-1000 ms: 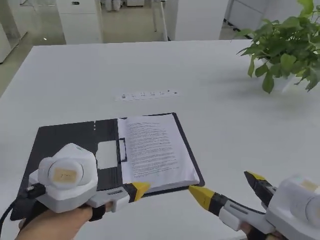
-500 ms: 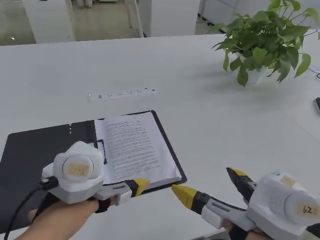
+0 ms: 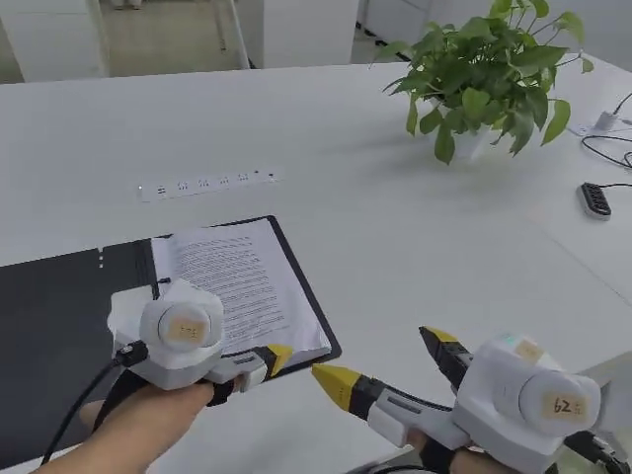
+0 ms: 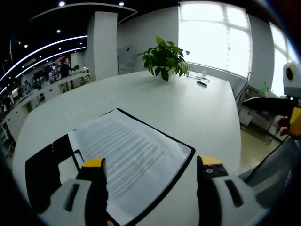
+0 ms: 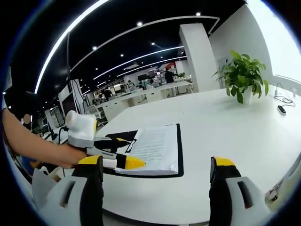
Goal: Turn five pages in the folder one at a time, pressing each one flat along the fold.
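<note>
A black folder lies open on the white table, with a stack of printed pages on its right half. My left gripper hovers over the pages' near edge, open, one yellow tip over the bottom right corner. In the left gripper view the pages lie below and between the open jaws of the left gripper. My right gripper is open, just right of the folder's near corner and off the paper. From the right gripper I see the folder and the left gripper ahead.
A potted plant stands at the back right. A built-in socket strip lies beyond the folder. A dark power strip with cables sits at the far right. The table's near edge runs just under both grippers.
The head view has panned right, so the folder sits further left in the picture. Both grippers keep their places by the folder's near edge, still open.
</note>
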A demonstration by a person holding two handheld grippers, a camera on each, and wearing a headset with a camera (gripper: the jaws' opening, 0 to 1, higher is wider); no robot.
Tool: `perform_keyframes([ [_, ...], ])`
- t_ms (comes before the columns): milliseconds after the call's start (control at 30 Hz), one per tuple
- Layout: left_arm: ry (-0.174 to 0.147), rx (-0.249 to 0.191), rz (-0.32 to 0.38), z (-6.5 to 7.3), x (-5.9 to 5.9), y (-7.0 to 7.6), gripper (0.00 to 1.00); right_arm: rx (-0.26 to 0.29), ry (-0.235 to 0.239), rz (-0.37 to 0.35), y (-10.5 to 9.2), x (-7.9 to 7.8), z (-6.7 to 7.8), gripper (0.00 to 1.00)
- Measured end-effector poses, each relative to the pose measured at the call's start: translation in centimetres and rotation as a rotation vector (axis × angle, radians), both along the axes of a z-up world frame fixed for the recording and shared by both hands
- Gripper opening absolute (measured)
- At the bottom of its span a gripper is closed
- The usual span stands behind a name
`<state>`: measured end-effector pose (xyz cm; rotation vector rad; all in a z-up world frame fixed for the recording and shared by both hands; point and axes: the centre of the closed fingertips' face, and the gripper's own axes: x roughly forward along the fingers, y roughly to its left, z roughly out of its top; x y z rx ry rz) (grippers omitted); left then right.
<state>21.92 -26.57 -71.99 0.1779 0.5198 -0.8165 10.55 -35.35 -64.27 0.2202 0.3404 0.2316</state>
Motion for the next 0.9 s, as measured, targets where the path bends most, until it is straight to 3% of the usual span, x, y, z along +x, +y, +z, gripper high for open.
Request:
perform_keyframes([
  [167, 0.006, 0.003, 0.011, -1.0, 0.6, -1.3, 0.75, 0.001, -0.005, -0.007, -0.1, 0.1, 0.2, 0.94],
  [367, 0.001, 0.054, 0.020, -2.6, 1.4, -2.3, 0.69, -0.001, -0.002, -0.012, 0.0, 0.1, 0.1, 0.93],
  [533, 0.033, 0.074, 0.057, -4.3, 1.8, -2.6, 0.63, 0.001, 0.007, -0.020, -0.1, 0.1, -0.2, 0.92],
  [667, 0.049, 0.117, 0.074, -5.9, 1.6, -2.5, 0.59, 0.000, 0.015, -0.027, -0.4, 0.1, -0.5, 0.91],
  [900, 0.039, 0.112, 0.099, -6.0, 1.8, -2.5, 0.53, 0.002, 0.038, -0.028, -0.7, 0.5, -1.3, 0.88],
])
